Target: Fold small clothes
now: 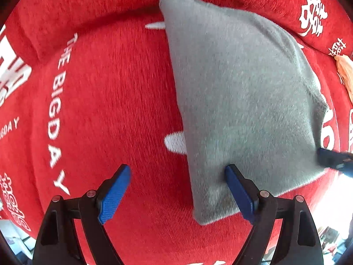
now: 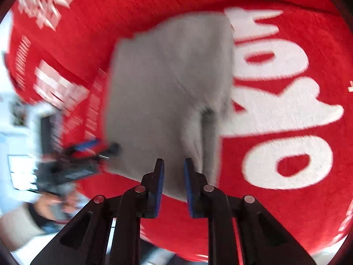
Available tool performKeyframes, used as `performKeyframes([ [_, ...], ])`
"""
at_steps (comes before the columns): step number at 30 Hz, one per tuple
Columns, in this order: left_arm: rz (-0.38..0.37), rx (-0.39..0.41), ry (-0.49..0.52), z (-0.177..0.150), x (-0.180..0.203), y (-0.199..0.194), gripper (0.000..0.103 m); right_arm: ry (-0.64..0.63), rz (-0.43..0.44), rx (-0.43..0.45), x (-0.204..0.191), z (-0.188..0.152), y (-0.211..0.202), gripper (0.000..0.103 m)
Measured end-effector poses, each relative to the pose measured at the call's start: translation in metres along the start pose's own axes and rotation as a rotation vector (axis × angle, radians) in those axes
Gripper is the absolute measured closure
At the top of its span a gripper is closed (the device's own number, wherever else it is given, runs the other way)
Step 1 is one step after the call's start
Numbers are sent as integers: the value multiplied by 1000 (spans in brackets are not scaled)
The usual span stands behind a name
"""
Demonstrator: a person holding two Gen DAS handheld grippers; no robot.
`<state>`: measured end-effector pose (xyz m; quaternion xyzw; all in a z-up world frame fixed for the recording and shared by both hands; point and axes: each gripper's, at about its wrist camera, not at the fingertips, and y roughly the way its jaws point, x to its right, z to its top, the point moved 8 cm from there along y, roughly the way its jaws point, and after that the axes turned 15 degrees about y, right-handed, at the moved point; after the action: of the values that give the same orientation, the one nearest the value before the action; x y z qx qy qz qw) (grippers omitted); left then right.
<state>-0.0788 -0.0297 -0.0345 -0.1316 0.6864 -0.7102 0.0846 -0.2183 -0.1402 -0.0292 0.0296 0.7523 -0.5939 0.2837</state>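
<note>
A grey fleecy garment lies folded flat on a red cloth with white lettering. My left gripper points straight down over the garment's near left edge and is open wide. Its right pad is above the grey fabric and its left pad above the red cloth. In the blurred right wrist view the grey garment shows a raised crease. My right gripper hovers over its near edge with only a narrow gap between the jaws and nothing in it. The right gripper's tip shows at the garment's right corner.
The red cloth covers the whole work surface, with a folded ridge along the far side. An orange piece of fabric lies at the right edge. A person's hand holds the left gripper, seen blurred. Room clutter shows beyond the cloth's edges.
</note>
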Motion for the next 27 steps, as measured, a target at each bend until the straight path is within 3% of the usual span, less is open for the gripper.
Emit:
performKeyframes([
  [1, 0, 0, -7, -1, 0, 0, 15, -19, -51, -12, 8, -3, 9, 101],
  [2, 2, 0, -11, -2, 0, -1, 15, -30, -63, -16, 11, -4, 13, 102],
  [18, -3, 10, -13, -4, -1, 1, 15, -21, -85, 7, 15, -6, 17, 102],
  [27, -30, 1, 11, -10, -11, 4, 15, 84, -143, 60, 15, -15, 11, 99],
])
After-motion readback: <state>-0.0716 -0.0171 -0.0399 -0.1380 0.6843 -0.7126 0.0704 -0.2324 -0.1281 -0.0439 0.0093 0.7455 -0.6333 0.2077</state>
